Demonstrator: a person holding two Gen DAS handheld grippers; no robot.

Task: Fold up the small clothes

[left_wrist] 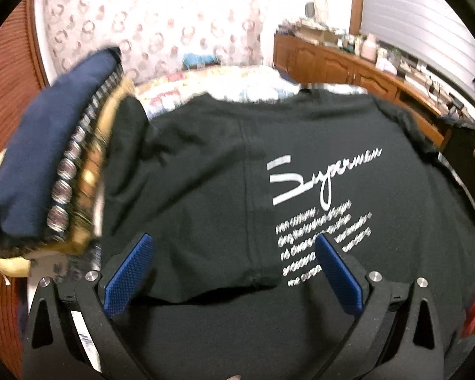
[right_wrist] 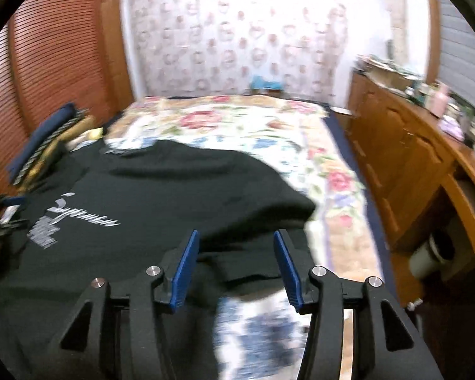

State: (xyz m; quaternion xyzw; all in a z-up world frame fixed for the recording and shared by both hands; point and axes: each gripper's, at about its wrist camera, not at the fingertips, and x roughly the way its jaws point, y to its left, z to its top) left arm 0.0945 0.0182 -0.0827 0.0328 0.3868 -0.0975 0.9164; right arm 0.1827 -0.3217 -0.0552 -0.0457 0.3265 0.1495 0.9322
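Blue pads [left_wrist: 129,272] of the left gripper [left_wrist: 234,243] are seen nearest, spread wide apart above the black T-shirt [left_wrist: 205,174], and nothing is pinched between them. White writing [left_wrist: 319,190] is printed on the shirt, to the right of its middle seam. The shirt is laid flat on the flowered bed cover [right_wrist: 237,120]. A pile of folded clothes [left_wrist: 47,158] is stacked just beside the shirt's left sleeve. The right gripper [right_wrist: 236,243] is held over the shirt's right edge, where the cloth is folded over. Its jaws are parted, and no cloth is squeezed. A wooden cabinet [right_wrist: 395,164] is seen to the right of the shirt.
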